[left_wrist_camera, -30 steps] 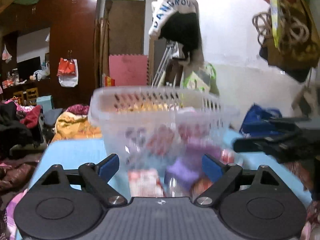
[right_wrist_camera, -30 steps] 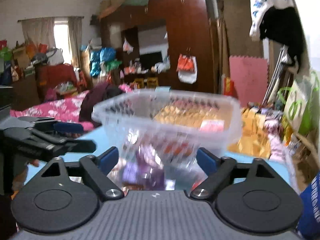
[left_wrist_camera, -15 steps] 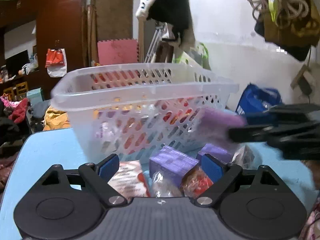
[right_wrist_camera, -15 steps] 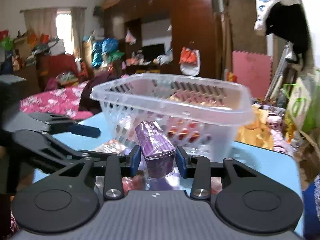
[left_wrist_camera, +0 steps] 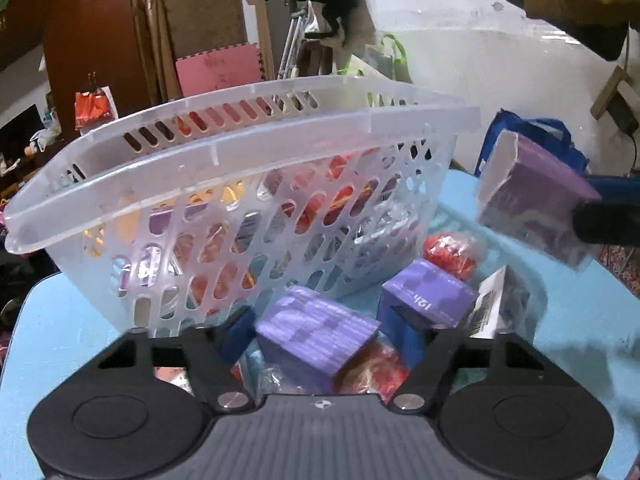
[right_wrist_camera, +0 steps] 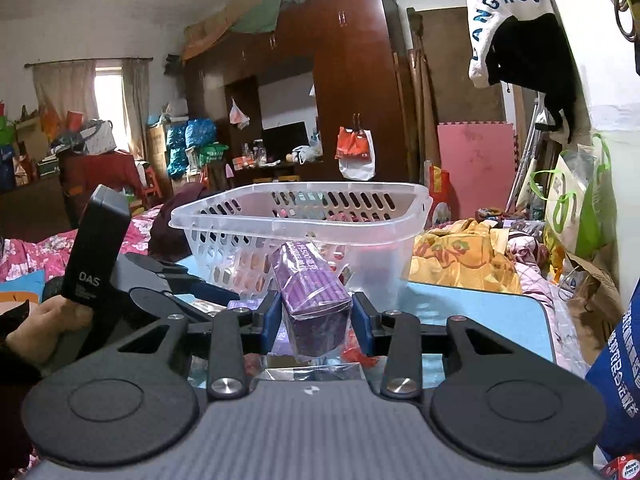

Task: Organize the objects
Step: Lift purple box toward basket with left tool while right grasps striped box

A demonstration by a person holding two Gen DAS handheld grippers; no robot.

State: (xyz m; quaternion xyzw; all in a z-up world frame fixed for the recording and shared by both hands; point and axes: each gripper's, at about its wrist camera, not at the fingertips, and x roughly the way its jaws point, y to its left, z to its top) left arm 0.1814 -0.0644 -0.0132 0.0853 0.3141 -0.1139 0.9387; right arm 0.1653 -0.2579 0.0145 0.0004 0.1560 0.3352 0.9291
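Note:
A clear plastic basket (left_wrist_camera: pixel 224 168) with packets inside stands on the blue table (left_wrist_camera: pixel 64 332); it also shows in the right wrist view (right_wrist_camera: pixel 304 220). My right gripper (right_wrist_camera: pixel 316 320) is shut on a purple box (right_wrist_camera: pixel 312 300), held above the table in front of the basket; that box shows at the right of the left wrist view (left_wrist_camera: pixel 532 196). My left gripper (left_wrist_camera: pixel 324 340) is open, its fingers either side of a purple box (left_wrist_camera: pixel 316 332) lying on the table. Another purple box (left_wrist_camera: pixel 428 300) and red packets (left_wrist_camera: pixel 452 252) lie beside it.
A white carton (left_wrist_camera: pixel 500 304) lies right of the purple boxes. A blue bag (left_wrist_camera: pixel 532 136) sits past the table's far right edge. The left gripper's body and the hand holding it (right_wrist_camera: pixel 52 316) show at the left of the right wrist view. Clutter and bedding surround the table.
My right gripper closed on a purple box and lifted it off the table. My left gripper dropped lower and closer to the boxes in front of the basket.

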